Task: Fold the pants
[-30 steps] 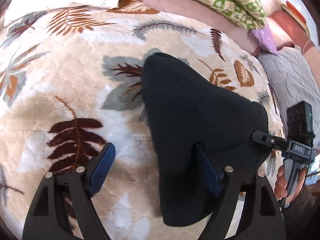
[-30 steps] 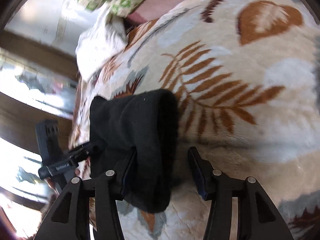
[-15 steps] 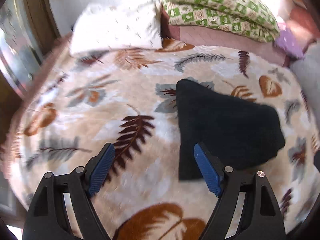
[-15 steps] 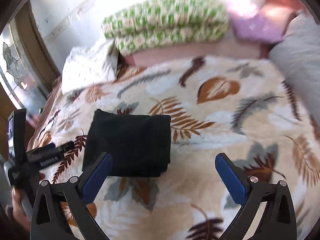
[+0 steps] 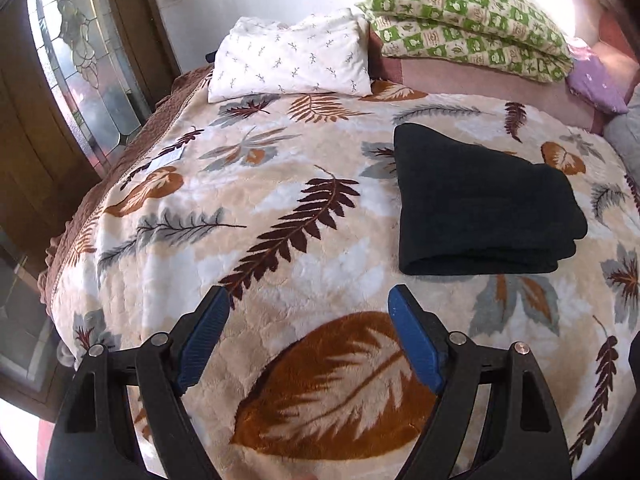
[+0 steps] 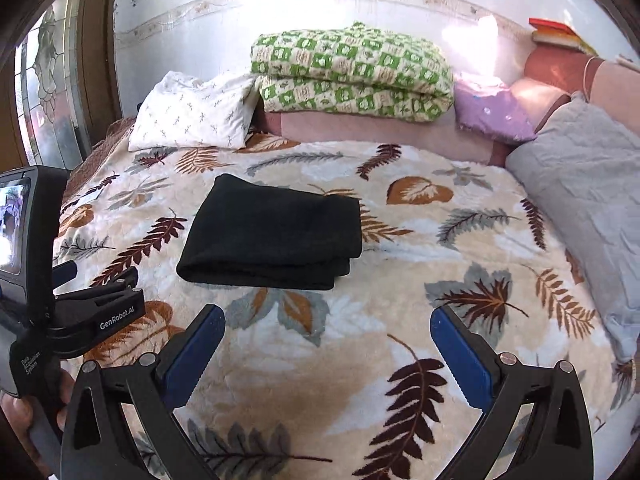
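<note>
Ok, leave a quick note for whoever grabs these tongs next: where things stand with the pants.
Left tongs: open, empty, above the leaf blanket.
Right tongs: open, empty; jaws have just been opening, nothing between them.
Black pants: folded into a compact stack on the blanket, beyond both tongs, touched by neither.
Done: folding looks complete.
Left: nothing obvious; perhaps square up the stack's right-hand layers.

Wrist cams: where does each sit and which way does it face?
Left wrist: on the left tool, angled down over the leaf-print blanket; its own open fingers show.
Right wrist: on the right tool, same facing; its fingers, left tool and a hand show.
Shared: folded black pants, white pillow, green quilt.
</note>
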Demonstrator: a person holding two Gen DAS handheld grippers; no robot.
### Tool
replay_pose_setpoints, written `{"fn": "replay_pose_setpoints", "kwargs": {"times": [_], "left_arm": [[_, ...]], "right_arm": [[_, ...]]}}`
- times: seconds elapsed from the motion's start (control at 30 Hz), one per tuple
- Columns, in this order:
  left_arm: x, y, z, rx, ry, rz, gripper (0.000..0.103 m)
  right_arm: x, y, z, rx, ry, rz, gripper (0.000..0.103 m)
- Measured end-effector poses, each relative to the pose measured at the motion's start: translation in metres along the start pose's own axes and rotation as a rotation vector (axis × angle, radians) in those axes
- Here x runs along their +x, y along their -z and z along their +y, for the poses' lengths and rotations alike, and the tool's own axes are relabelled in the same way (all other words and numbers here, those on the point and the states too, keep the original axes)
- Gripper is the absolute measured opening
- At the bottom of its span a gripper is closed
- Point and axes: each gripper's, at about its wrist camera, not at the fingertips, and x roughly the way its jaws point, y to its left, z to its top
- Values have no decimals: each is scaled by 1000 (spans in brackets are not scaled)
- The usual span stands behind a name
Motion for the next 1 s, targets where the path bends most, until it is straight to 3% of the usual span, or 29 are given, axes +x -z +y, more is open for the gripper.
{"fn": "replay_pose_setpoints", "kwargs": {"times": [0.33,0.63,1.0], "left_arm": [[-17,14,-9,12,38,-40,82],[-26,20,-18,29,57,-59,82],[-24,21,-14,8,70,-39,82]], "right_arm": [[-14,0,-7,33,-40,-24,103],[-12,2,-10,42,-37,6,103],[-8,4,-13,37,-29,22,103]]}}
